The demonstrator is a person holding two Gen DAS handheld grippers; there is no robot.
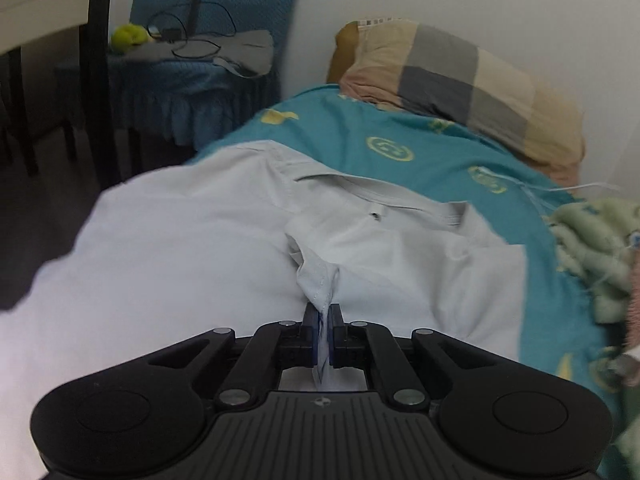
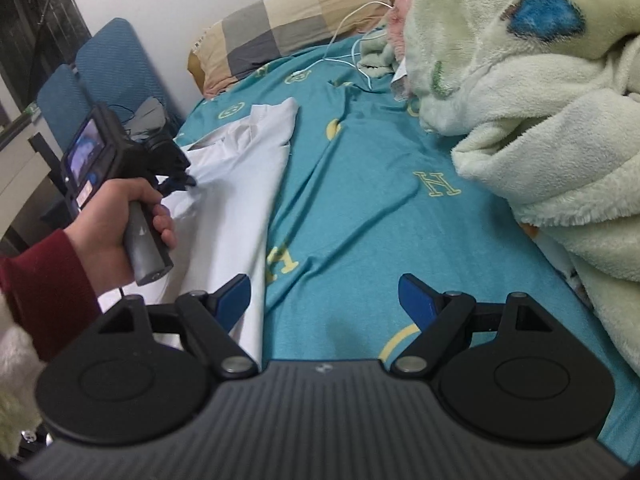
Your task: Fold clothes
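A white shirt lies spread on the teal bedsheet, its collar toward the pillow. My left gripper is shut on a pinched fold of the shirt's fabric and holds it just above the rest of the garment. In the right wrist view the shirt lies at the left, and the left gripper, held by a hand in a red sleeve, sits over it. My right gripper is open and empty, above the sheet just right of the shirt's edge.
A checked pillow lies at the head of the bed by the wall. A fluffy green blanket is piled along the bed's right side, with a white cable beside it. A blue chair with cables stands left of the bed.
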